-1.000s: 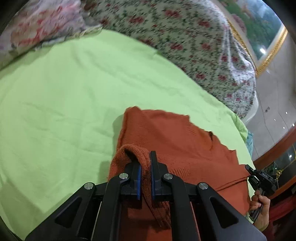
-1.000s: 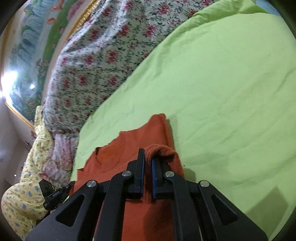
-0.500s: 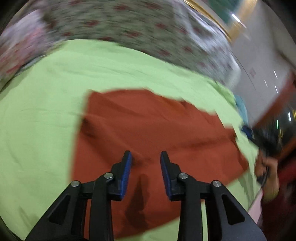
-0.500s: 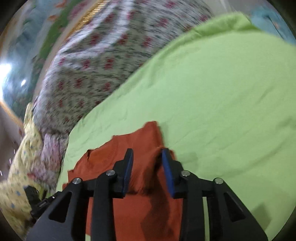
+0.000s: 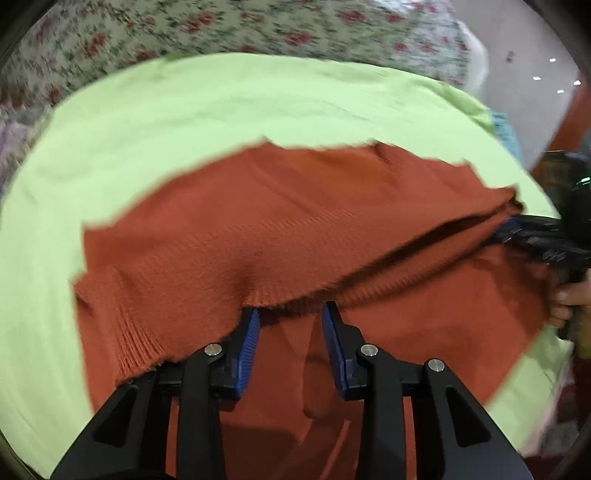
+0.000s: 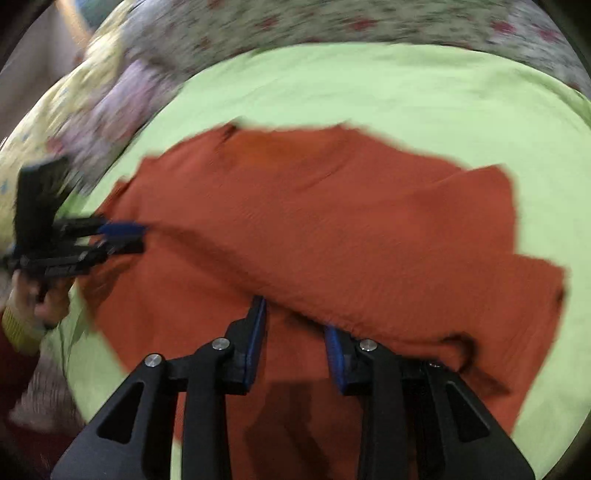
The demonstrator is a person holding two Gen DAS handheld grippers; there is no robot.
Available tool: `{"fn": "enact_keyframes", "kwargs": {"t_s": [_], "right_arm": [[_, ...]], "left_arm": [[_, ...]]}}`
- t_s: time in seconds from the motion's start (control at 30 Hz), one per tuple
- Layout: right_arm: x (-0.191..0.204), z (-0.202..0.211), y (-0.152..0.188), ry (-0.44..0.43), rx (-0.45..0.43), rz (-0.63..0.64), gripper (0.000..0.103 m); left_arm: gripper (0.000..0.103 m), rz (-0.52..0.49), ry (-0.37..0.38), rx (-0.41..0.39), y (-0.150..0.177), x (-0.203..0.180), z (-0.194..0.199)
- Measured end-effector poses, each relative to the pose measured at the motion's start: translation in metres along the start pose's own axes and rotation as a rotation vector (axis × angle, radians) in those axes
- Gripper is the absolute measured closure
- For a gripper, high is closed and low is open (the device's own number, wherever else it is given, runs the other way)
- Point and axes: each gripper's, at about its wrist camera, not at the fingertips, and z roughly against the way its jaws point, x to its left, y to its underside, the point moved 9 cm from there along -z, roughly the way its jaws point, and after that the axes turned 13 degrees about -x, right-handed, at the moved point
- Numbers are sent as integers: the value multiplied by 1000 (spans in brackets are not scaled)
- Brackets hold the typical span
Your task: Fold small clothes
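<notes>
A rust-orange knit sweater [image 5: 280, 229] lies spread on the light green sheet [image 5: 155, 122]; it also shows in the right wrist view [image 6: 332, 221]. A folded-over layer ends in an edge running across its middle. My left gripper [image 5: 291, 314] is open, its blue-padded fingers at that edge with the cloth draped over the left finger. My right gripper [image 6: 295, 314] is open at the same edge, cloth over its right finger. Each gripper also appears in the other's view, at the right [image 5: 532, 236] and at the left [image 6: 118, 238].
Floral bedding [image 5: 229, 26] is heaped along the far side of the sheet, with more patterned fabric [image 6: 92, 110] at the left. The sheet's edge and a room floor [image 5: 524, 74] lie at the far right. Both views are motion-blurred.
Both grippers were shut on sweater cuffs a second ago. They opened, let go, and have dropped low to the folded edge across the sweater's middle.
</notes>
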Motion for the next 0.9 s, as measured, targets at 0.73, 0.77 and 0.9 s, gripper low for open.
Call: {"fn": "enact_keyframes", "kwargs": {"t_s": [0.73, 0.77, 0.9], "right_arm": [[-46, 64, -39, 162, -287, -276, 66], [-40, 66, -34, 147, -284, -272, 62], [-19, 71, -6, 122, -257, -249, 58]], "left_arm": [[48, 254, -120, -218, -34, 67, 72], [48, 254, -116, -217, -26, 60, 75], [48, 291, -109, -207, 10, 51, 86]]}}
